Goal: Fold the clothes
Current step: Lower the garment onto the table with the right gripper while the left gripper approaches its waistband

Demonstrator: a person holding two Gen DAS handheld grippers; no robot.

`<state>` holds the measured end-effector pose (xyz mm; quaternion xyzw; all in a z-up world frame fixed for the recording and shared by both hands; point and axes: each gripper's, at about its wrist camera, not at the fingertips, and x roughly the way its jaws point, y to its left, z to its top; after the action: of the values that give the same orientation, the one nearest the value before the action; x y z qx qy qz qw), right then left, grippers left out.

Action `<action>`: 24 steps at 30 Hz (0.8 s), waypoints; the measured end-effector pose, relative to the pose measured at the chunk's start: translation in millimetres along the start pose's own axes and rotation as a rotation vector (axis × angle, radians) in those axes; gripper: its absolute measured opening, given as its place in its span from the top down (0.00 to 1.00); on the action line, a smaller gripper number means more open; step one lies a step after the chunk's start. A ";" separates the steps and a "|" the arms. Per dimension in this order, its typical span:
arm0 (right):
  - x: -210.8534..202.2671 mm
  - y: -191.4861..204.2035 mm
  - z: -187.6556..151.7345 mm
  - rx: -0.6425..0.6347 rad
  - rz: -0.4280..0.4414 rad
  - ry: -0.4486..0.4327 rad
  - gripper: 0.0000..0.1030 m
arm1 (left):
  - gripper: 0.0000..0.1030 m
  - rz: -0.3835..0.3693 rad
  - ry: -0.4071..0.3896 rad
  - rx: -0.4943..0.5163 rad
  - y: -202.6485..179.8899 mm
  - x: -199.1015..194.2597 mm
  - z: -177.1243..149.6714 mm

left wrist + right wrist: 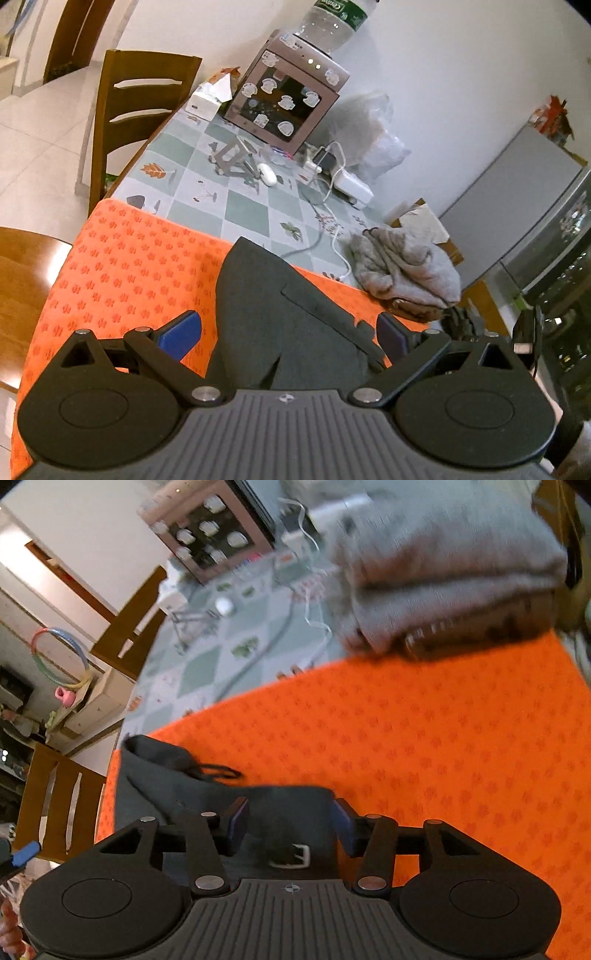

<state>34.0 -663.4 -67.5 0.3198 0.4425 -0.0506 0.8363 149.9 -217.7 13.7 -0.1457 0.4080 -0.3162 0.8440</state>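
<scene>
A dark grey garment (280,314) lies on the orange mat (129,266), with a pointed corner away from me. My left gripper (286,338) is wide open, and its blue pads (181,336) stand on either side of the cloth. In the right wrist view the same dark garment (207,794) lies at the mat's (424,738) left edge, with a cord and a white buckle (293,856) showing. My right gripper (291,825) stands open over it, its jaws narrower than the left's. A bundled light grey garment (402,269) (443,565) rests at the mat's far edge.
Beyond the mat the checked tablecloth (207,177) carries a stickered box appliance (284,99), a white mouse (267,173), a charger with cables (354,186), a metal stand (232,157) and a tissue box (205,101). Wooden chairs (136,107) stand at the left; a fridge (517,192) stands at the right.
</scene>
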 end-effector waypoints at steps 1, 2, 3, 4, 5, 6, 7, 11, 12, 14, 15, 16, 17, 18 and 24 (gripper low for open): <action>5.8 -3.5 -2.3 0.011 0.008 0.011 0.44 | 0.02 0.009 0.004 0.001 -0.4 6.8 2.8; 11.4 -5.6 -4.3 0.019 0.014 0.022 0.43 | 0.02 0.016 0.010 0.000 0.4 15.9 6.2; 17.0 -7.8 -6.4 0.027 0.020 0.033 0.42 | 0.02 0.021 0.016 0.000 1.4 22.7 8.9; 22.7 -10.0 -8.5 0.035 0.026 0.045 0.41 | 0.02 0.026 0.023 -0.001 2.7 27.5 10.7; 29.1 -12.9 -10.8 0.044 0.027 0.054 0.41 | 0.02 0.032 0.031 -0.002 4.4 32.5 12.6; 35.5 -15.9 -13.1 0.053 0.029 0.063 0.41 | 0.02 0.038 0.039 -0.004 6.1 37.5 14.4; 39.8 -17.0 -14.7 0.062 0.032 0.071 0.41 | 0.02 0.041 0.048 -0.003 7.9 42.6 16.4; 51.4 -20.1 -17.7 0.083 0.048 0.078 0.41 | 0.02 0.040 0.087 0.005 15.2 64.2 25.0; 54.2 -20.9 -17.2 0.089 0.047 0.078 0.41 | 0.02 0.039 0.097 0.007 17.1 69.6 27.2; 59.9 -22.4 -16.1 0.100 0.045 0.079 0.41 | 0.01 0.034 0.119 0.011 20.9 81.0 31.7; 62.4 -22.2 -15.6 0.104 0.046 0.082 0.41 | 0.01 0.026 0.133 0.013 22.9 87.8 34.2; 64.9 -22.0 -15.1 0.108 0.047 0.085 0.41 | 0.01 0.017 0.147 0.014 24.9 94.8 37.2; 67.5 -21.8 -14.6 0.111 0.048 0.088 0.41 | 0.01 0.010 0.160 0.013 26.9 102.1 40.6; 70.0 -20.9 -14.4 0.110 0.050 0.091 0.41 | 0.01 0.002 0.173 0.013 28.9 109.4 44.0; 74.3 -17.4 -13.2 0.108 0.042 0.095 0.76 | 0.01 -0.071 0.252 0.031 49.1 155.0 63.3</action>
<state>63.1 -654.7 -138.8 0.3757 0.4716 -0.0416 0.7967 292.2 -282.4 -64.0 -0.1059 0.5004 -0.3679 0.7765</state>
